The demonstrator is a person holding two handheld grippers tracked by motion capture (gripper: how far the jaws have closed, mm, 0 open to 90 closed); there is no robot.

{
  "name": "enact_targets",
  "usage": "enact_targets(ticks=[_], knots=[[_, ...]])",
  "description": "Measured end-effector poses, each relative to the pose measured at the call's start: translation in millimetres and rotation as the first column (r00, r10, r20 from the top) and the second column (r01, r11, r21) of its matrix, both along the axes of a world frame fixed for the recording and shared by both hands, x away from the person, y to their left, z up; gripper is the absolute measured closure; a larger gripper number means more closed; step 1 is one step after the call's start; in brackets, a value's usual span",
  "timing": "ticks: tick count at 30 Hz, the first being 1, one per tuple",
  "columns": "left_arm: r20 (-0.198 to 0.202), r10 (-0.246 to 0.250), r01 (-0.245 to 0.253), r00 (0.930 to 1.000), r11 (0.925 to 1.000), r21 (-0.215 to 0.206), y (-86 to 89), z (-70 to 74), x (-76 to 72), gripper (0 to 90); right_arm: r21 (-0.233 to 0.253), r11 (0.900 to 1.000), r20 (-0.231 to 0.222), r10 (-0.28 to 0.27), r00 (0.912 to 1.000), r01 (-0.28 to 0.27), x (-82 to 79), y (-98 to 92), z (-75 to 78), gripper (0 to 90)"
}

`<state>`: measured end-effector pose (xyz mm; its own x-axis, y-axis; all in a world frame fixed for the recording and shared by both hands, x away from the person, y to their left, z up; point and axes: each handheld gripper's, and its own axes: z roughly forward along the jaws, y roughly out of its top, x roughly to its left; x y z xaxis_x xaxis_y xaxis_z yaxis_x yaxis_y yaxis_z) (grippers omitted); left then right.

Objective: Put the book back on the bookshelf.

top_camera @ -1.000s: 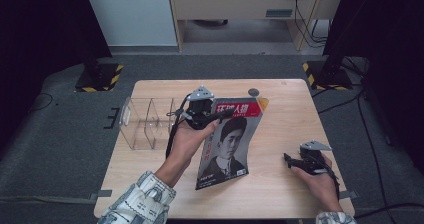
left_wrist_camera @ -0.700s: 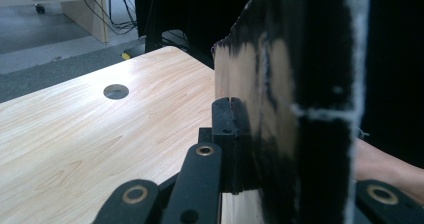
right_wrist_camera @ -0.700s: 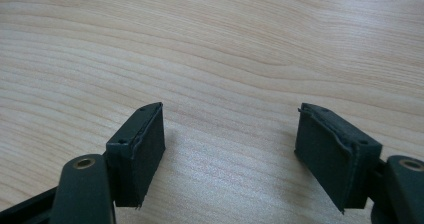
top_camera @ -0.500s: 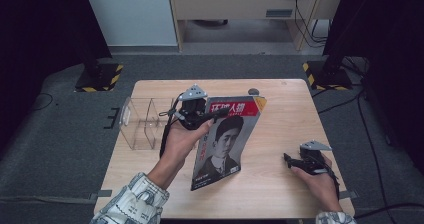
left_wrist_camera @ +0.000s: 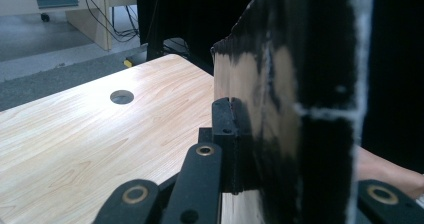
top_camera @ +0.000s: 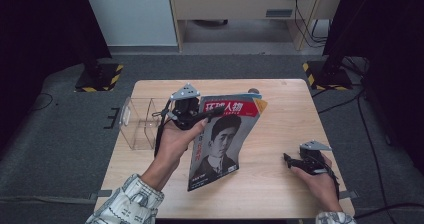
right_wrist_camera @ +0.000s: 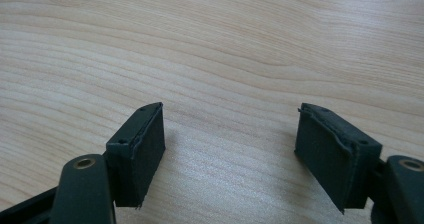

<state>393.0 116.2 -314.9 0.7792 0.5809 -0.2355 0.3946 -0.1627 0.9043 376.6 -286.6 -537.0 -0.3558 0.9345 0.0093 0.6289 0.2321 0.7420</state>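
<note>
A magazine (top_camera: 225, 134) with a red title bar and a man's portrait on its cover hangs tilted over the middle of the table, its lower corner near the wood. My left gripper (top_camera: 210, 115) is shut on its upper left edge. In the left gripper view the magazine (left_wrist_camera: 300, 99) stands edge-on, dark and blurred, pinched between the jaws of that left gripper (left_wrist_camera: 260, 149). My right gripper (top_camera: 289, 160) rests low at the table's right front, held in a hand. Its jaws stand wide apart over bare wood, so the right gripper (right_wrist_camera: 230, 149) is open with nothing between them.
A clear plastic box (top_camera: 140, 124) with compartments sits at the table's left edge, just left of my left hand. A small round dark hole (top_camera: 254, 90) marks the far side of the wooden table (top_camera: 295, 114); the hole (left_wrist_camera: 122, 96) is also in the left gripper view.
My left gripper has carried the magazine leftward and raised it, tilting it more upright. The right gripper has stayed put.
</note>
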Motion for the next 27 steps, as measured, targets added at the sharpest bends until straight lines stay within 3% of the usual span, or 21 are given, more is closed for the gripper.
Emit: enact_targets(ticks=[27], knots=[[-0.001,0.023,-0.023,0.9997,0.9995,-0.022,42.3,0.5,-18.5,86.6,0.0,1.0,0.004,0.002,1.0,-0.002,0.4,1.2,-0.3,27.8]])
